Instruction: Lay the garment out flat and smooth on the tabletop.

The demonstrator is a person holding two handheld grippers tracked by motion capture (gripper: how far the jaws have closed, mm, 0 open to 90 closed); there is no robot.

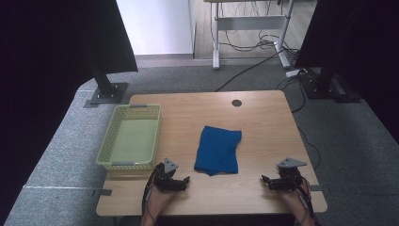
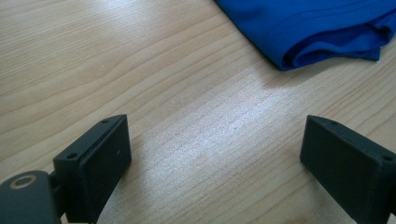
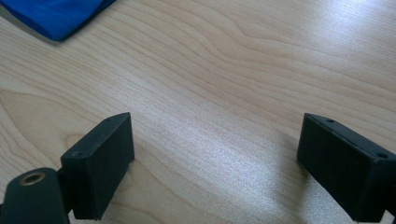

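Grey carpet surrounds a light wooden tabletop (image 1: 263, 117); cables and another desk's legs are seen beyond it. A green basket (image 1: 130, 136) stands at the tabletop's left side. A folded blue cloth (image 1: 218, 149) lies near the middle. The left tongs (image 1: 184, 181) and right tongs (image 1: 264, 179) are held at the near edge, either side of the cloth and apart from it. Both are spread wide, with nothing gripped, over bare wood.

Floor: grey carpet (image 1: 197, 77) | Furniture: light wooden tabletop (image 1: 263, 117), a white-legged desk (image 1: 249, 28) behind it | Cables: black cords (image 1: 249, 42) trail under that desk | Walls: white panel (image 1: 155, 26), dark screens (image 1: 61, 42) at both sides | Light: soft, even
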